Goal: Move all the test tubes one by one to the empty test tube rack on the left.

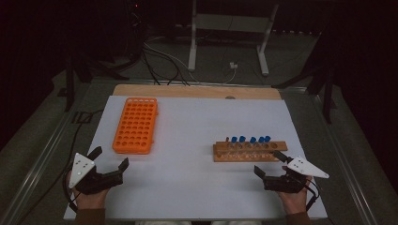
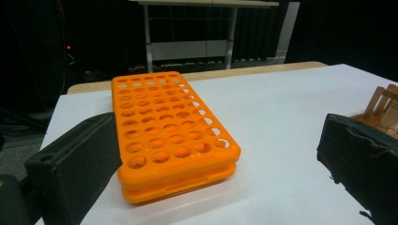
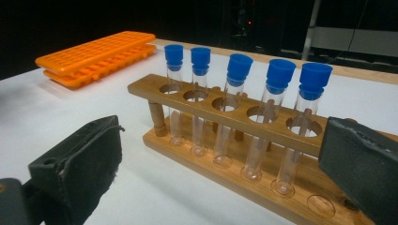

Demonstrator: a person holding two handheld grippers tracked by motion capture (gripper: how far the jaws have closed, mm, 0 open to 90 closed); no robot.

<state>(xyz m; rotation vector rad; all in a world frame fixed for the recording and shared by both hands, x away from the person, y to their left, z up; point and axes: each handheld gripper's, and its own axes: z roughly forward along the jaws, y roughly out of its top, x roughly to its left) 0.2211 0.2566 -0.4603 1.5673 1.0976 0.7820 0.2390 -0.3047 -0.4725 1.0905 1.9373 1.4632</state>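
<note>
standing in a wooden rack (image 3: 225, 123) at the right of the white surface (image 1: 187, 136), five blue-capped tubes (image 3: 238, 105) fill one row. the right tongs (image 1: 271, 165) gape empty just before it; the left tongs (image 1: 110, 158) gape empty near an orange rack (image 1: 135, 124), well apart at the left. the right tongs' view shows clear glass and spare holes, where the high view blurs the tubes to blue dots. the left tongs' view cuts the wooden rack off at its edge.
</note>
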